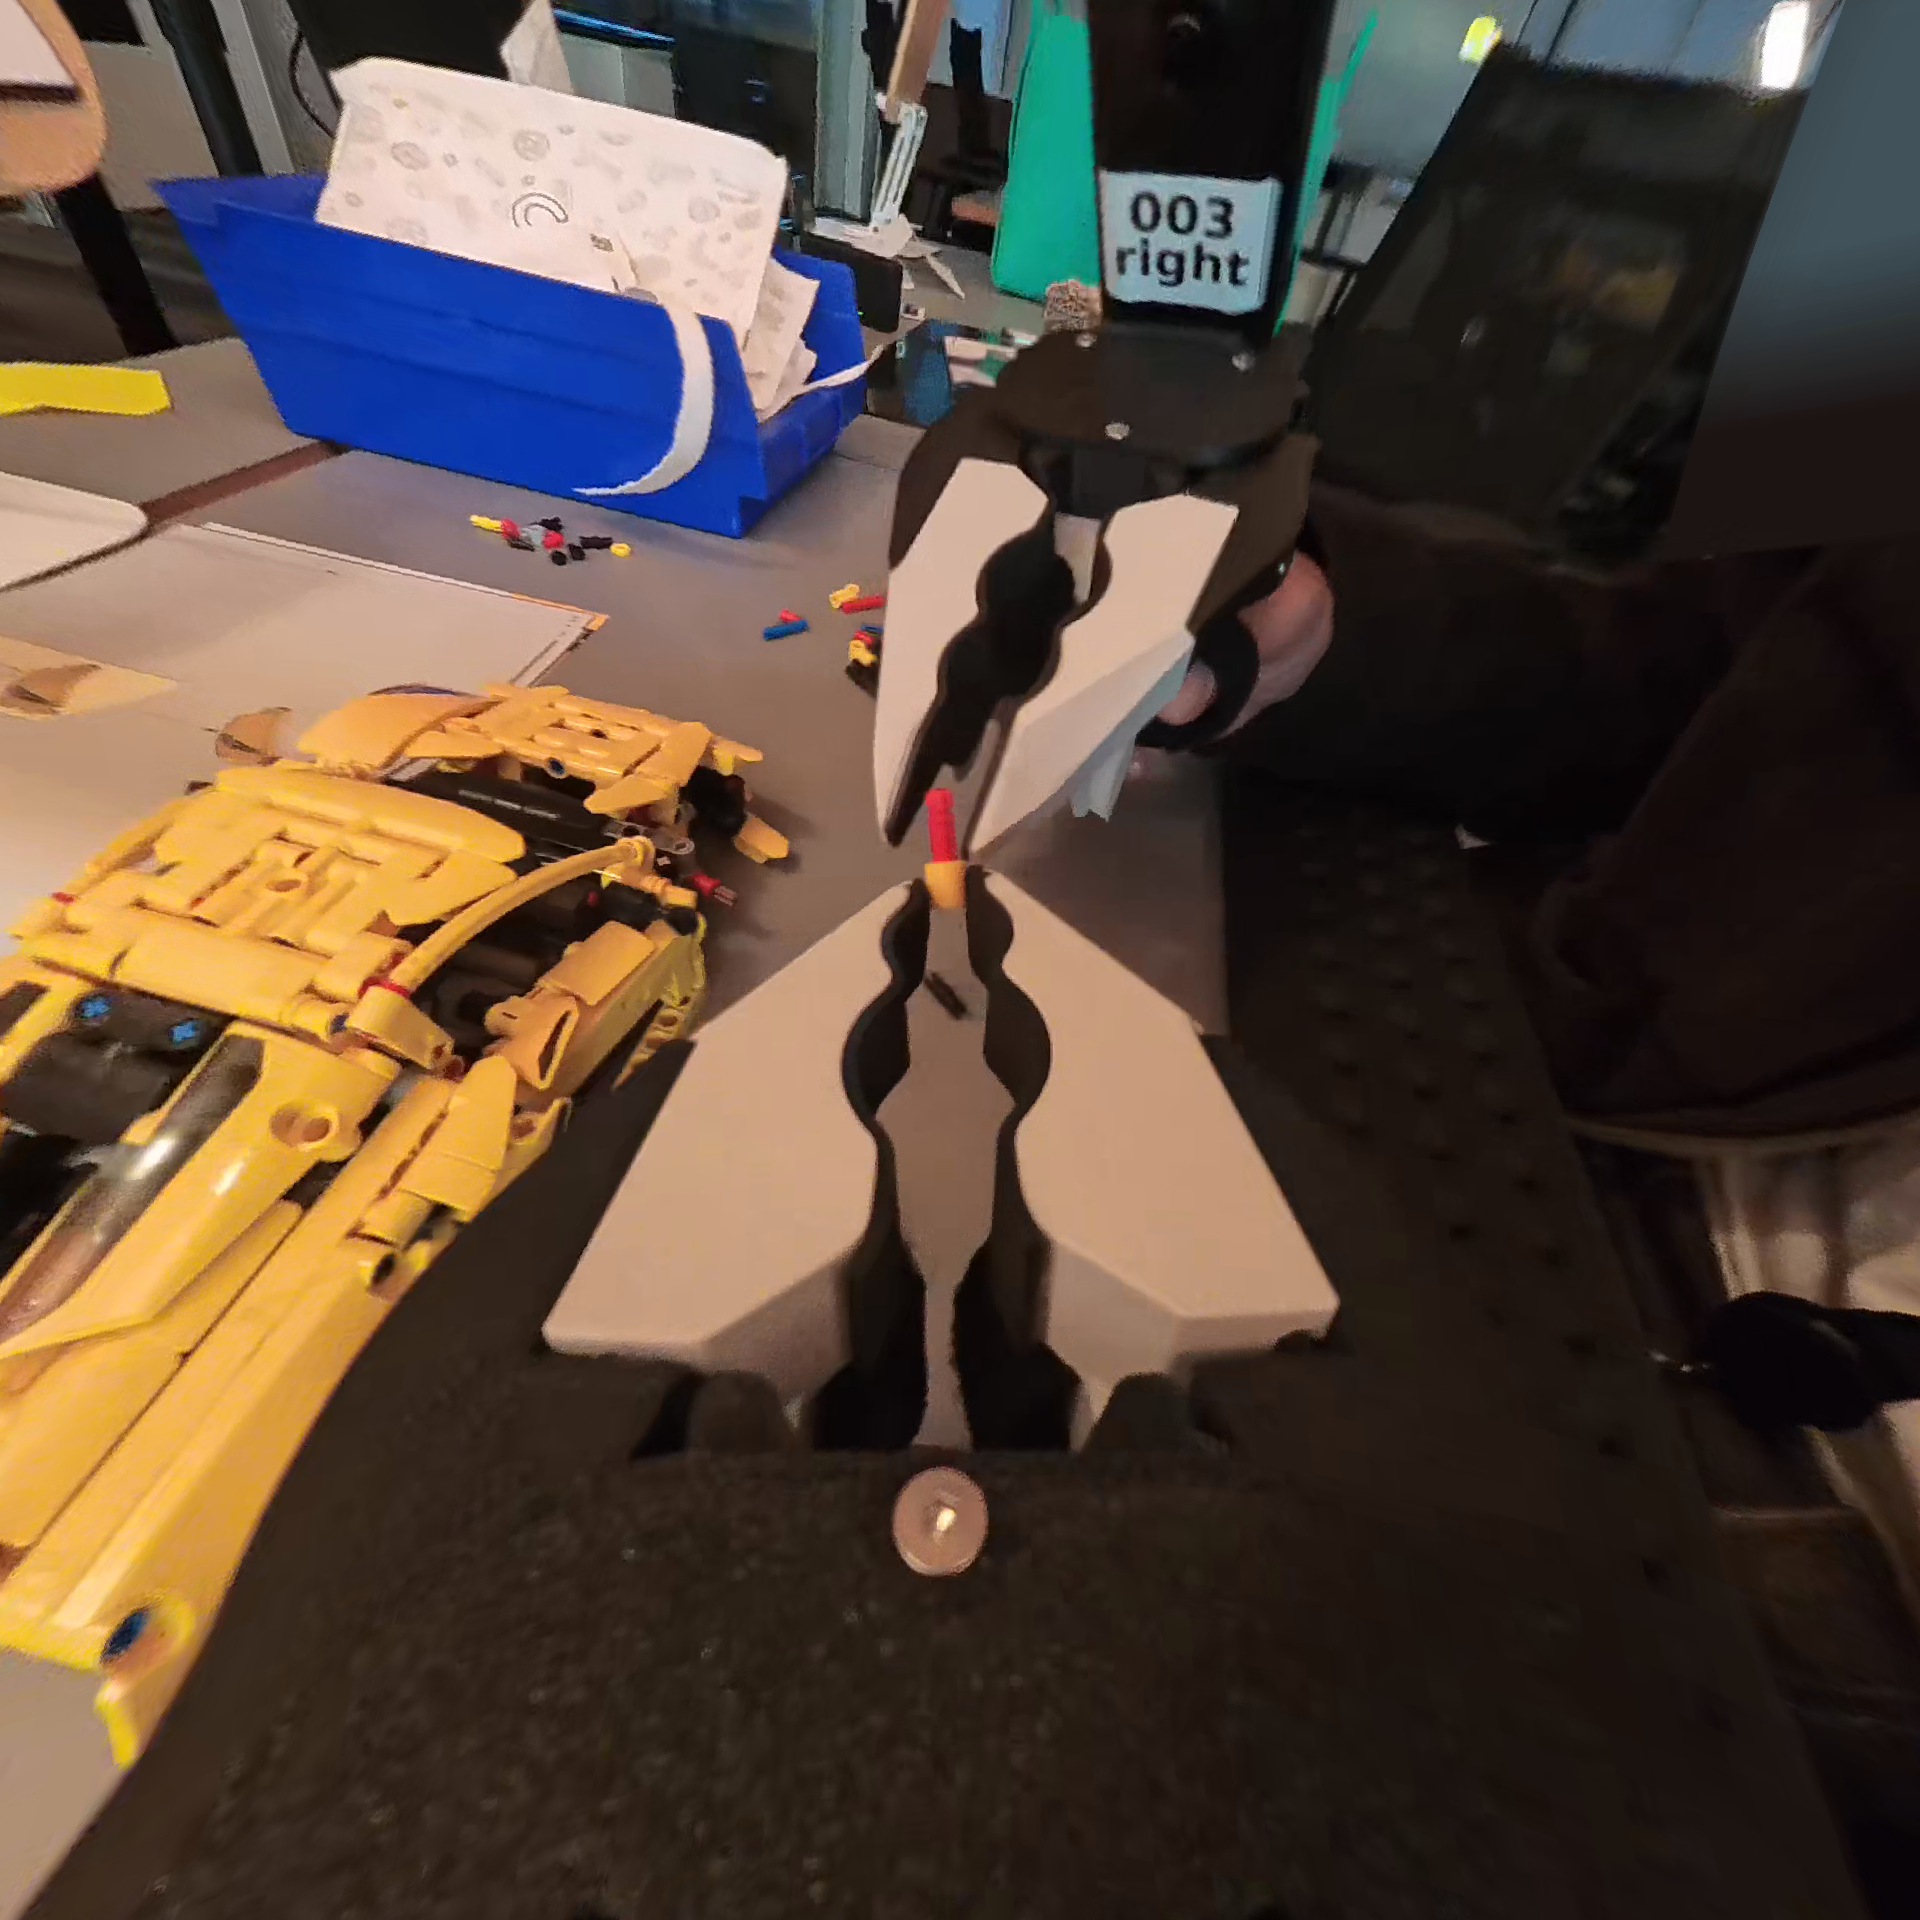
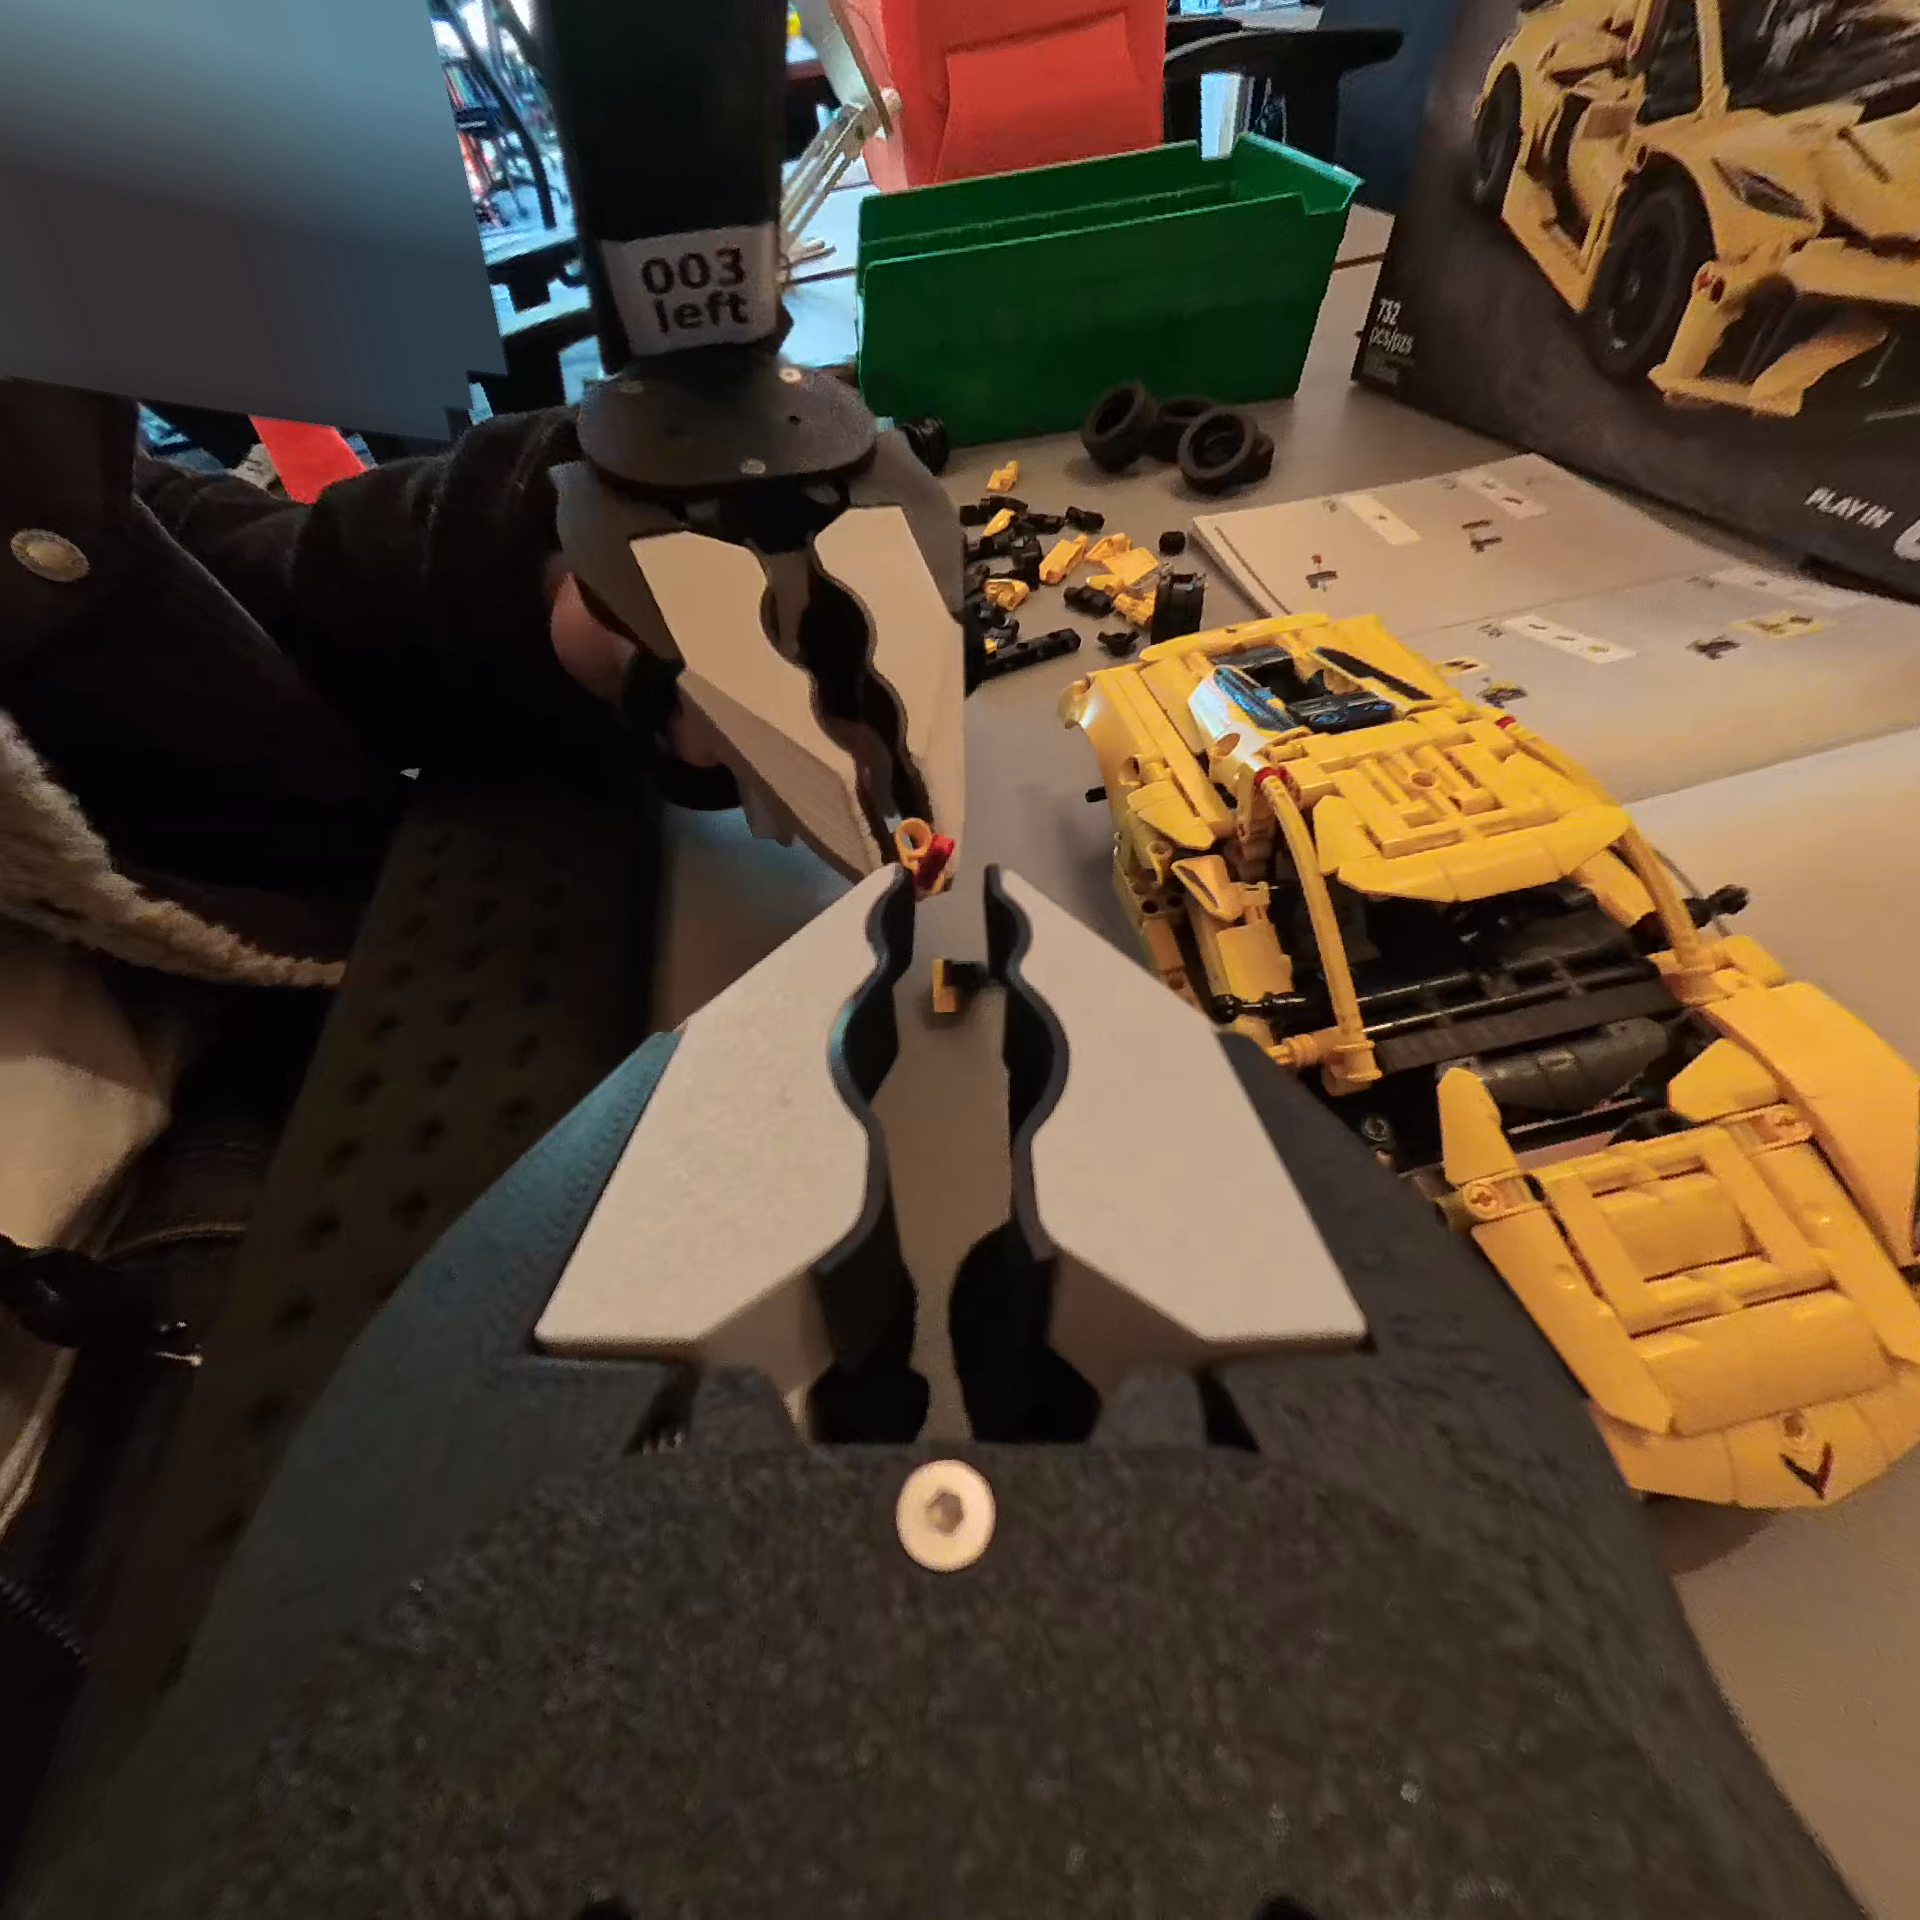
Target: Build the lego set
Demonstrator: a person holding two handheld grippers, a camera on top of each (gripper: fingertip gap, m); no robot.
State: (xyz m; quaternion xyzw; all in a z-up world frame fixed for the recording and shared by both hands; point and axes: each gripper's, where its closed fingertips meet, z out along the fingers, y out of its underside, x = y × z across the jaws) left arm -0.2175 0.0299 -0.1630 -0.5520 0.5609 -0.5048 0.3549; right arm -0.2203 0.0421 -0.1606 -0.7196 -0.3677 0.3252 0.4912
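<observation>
My left gripper (image 1: 942, 891) is shut on a small yellow connector (image 1: 943, 889) with a red pin (image 1: 939, 819) sticking out of it, held above the grey table. My right gripper (image 2: 945, 883) is open. Its fingertips meet the left gripper's tip to tip and stand on either side of the red pin (image 2: 941, 850) without closing on it. In the right wrist view the left gripper (image 2: 920, 847) comes in from above with the yellow connector (image 2: 914, 836). The part-built yellow car (image 1: 312, 987) lies to one side on the table (image 2: 1455, 935).
A small yellow and black piece (image 2: 951, 982) lies on the table under the grippers. There are a blue bin of paper bags (image 1: 499, 384), loose pins (image 1: 831, 613), a green bin (image 2: 1091, 281), black tyres (image 2: 1184, 431), loose pieces (image 2: 1060, 571), an instruction booklet (image 2: 1507, 561) and the set's box (image 2: 1662, 260). The grippers are tip to tip, or close to it.
</observation>
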